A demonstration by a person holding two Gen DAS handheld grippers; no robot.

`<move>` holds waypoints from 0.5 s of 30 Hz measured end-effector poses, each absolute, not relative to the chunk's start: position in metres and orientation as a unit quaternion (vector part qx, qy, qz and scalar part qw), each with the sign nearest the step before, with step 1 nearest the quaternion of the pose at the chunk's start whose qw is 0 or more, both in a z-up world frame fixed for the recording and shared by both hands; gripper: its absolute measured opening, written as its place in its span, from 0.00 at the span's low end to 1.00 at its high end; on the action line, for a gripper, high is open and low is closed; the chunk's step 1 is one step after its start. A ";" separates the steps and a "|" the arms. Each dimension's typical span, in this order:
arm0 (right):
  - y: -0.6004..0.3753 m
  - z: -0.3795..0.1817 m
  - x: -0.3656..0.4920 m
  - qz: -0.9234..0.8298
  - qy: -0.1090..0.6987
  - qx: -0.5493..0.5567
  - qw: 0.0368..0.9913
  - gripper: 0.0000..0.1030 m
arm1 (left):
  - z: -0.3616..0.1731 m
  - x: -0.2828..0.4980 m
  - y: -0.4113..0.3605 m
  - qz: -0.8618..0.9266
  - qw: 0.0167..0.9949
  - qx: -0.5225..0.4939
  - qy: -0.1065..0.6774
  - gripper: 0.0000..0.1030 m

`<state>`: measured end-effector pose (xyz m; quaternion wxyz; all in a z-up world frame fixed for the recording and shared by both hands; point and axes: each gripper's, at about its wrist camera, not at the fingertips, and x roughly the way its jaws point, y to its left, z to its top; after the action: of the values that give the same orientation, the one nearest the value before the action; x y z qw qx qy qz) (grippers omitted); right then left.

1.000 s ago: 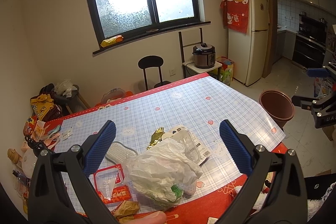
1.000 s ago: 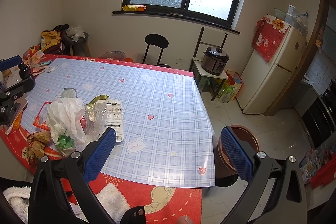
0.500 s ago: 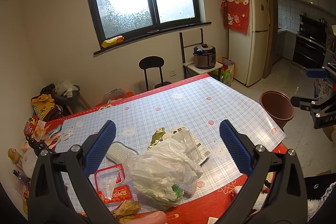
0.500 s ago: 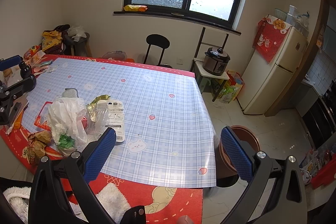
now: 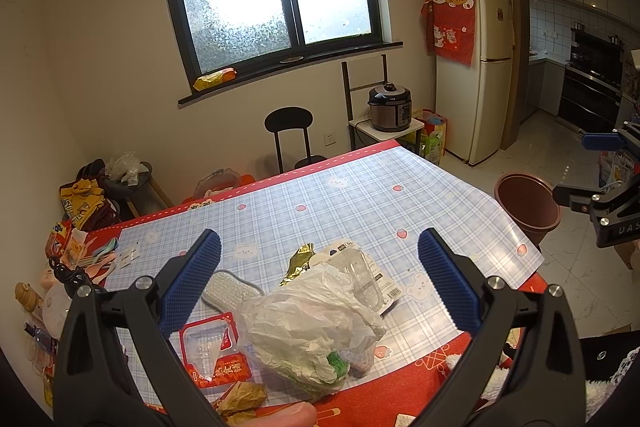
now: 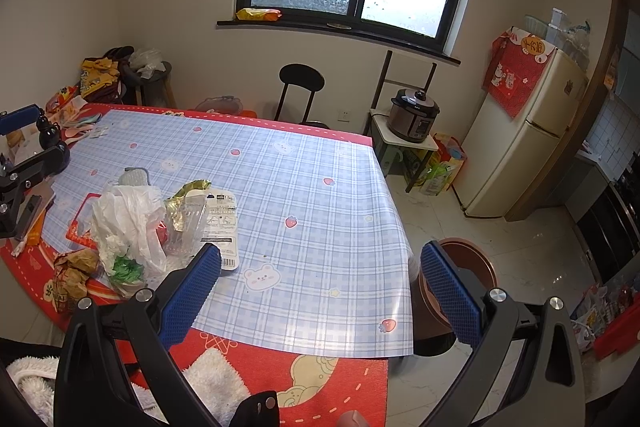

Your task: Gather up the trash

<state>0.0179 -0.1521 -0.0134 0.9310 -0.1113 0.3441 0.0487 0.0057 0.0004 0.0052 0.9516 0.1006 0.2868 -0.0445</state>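
Observation:
A heap of trash lies on the blue checked tablecloth (image 5: 320, 211) near its front edge. In the heap are a crumpled white plastic bag (image 5: 312, 323) (image 6: 128, 219), a clear plastic cup (image 5: 364, 283) (image 6: 188, 223), a gold wrapper (image 5: 300, 263) (image 6: 188, 189), a flat white packet (image 6: 222, 227), a red tray (image 5: 212, 351) and brown crumpled paper (image 5: 244, 395) (image 6: 74, 267). My left gripper (image 5: 318, 285) hangs open above the bag, touching nothing. My right gripper (image 6: 320, 295) is open over the table's right front corner, also empty. A brown waste bin (image 5: 528, 207) (image 6: 476, 259) stands on the floor beside the table.
A grey sponge (image 5: 232, 291) lies left of the bag. Bottles, spoons and packets crowd the table's left end (image 5: 76, 259). A black chair (image 5: 290, 135), a rice cooker on a small stand (image 5: 390, 107) and a fridge (image 5: 476, 75) line the far wall.
Both grippers have stayed open and nearly still. The views shifted only slightly, with the trash heap in the same place.

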 end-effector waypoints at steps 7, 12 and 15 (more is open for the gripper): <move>-0.152 -0.012 0.016 0.047 0.345 -0.107 0.931 0.96 | 0.007 0.004 0.004 -0.044 0.952 0.094 0.289 0.95; -0.158 -0.015 0.020 0.054 0.348 -0.094 0.931 0.96 | 0.009 0.007 0.007 -0.038 0.951 0.090 0.293 0.95; -0.160 -0.017 0.023 0.065 0.348 -0.076 0.932 0.96 | 0.009 0.009 0.013 -0.038 0.953 0.079 0.291 0.95</move>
<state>0.0229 -0.1602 -0.0168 0.9320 -0.0757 0.3484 0.0655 0.0091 0.0134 0.0093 0.9528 0.0791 0.2905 -0.0380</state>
